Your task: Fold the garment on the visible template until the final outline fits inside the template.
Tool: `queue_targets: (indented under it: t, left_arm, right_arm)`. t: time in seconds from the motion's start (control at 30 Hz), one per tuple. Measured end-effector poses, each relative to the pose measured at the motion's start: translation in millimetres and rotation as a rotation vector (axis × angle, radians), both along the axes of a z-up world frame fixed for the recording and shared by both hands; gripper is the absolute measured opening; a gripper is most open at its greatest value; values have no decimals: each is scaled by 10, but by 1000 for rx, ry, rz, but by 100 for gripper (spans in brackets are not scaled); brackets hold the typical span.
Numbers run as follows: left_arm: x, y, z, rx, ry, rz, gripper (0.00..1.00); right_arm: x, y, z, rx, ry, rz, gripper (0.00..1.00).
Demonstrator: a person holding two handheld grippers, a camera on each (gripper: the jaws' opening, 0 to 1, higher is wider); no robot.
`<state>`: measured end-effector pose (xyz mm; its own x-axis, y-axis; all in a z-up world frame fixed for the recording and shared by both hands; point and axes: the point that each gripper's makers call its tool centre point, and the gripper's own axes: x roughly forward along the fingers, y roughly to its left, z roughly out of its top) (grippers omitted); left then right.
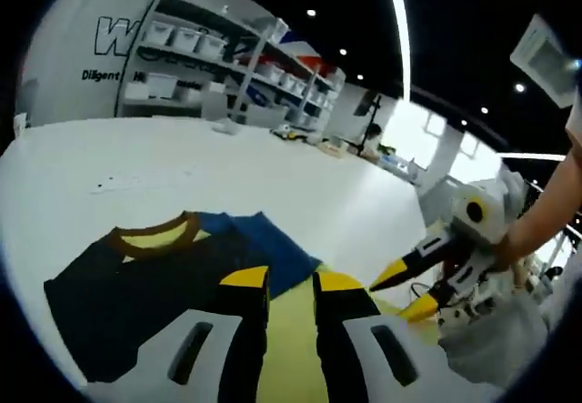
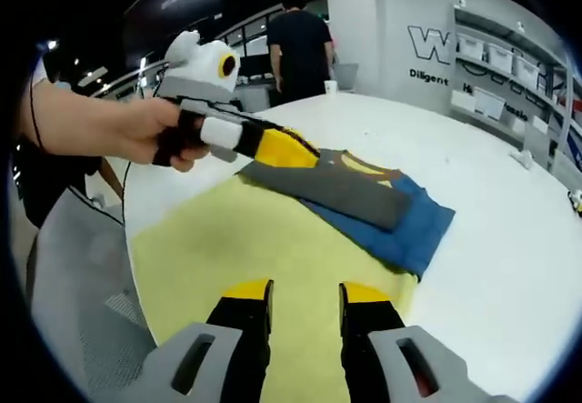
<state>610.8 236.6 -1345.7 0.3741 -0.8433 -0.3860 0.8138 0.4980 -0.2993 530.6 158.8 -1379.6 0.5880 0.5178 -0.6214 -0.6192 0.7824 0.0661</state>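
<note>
A dark T-shirt (image 1: 136,294) with a yellow collar and a blue part lies partly folded on the yellow template (image 1: 289,348). In the left gripper view, my left gripper (image 1: 291,280) stands open just short of the shirt's near edge, with bare template showing between its jaws. To its right is the right gripper (image 1: 406,292), held by a hand, its yellow tips apart. In the right gripper view, my right gripper (image 2: 306,291) is open over the template (image 2: 227,248). The shirt (image 2: 364,198) lies beyond it. A hand holds the left gripper (image 2: 296,153) at the shirt's far-left edge.
The template lies on a large white table (image 2: 509,239). A person in a black shirt (image 2: 300,35) stands beyond its far edge. Shelves with white bins (image 1: 195,44) line the wall. Grey fabric (image 2: 82,285) sits off the table's left edge.
</note>
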Motion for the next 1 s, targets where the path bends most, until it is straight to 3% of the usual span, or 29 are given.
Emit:
queue_targets:
  t: [0.13,0.2,0.27,0.4,0.5,0.67,1.0]
  left_arm:
    - [-283,486,-67,50,2,6,16]
    - [-492,713,-135,97,-7,-25,16]
    - [-706,881,-232,128,31,-59,17]
    - [-1166,1244,-443,245,7,-171,15]
    - [-1450,1354,-465,248,-13,-243,18]
    - [-1811,1538,-603,344,-48,-369,21]
    - [-2036,1671,-796,469,-88,-466,20]
  right_arm:
    - [-106,-24,-40,-3,1,28,26]
    - [-197,-21,-77,-1,12,65,26]
    - [-299,-43,-130,-25,20,107,26]
    - [-511,-55,-181,-42,32,194,27]
    - [-701,-85,-204,-50,40,263,28]
    - [-945,-181,-311,-80,62,336,29]
    - [-1241,-256,-378,-131,48,427,29]
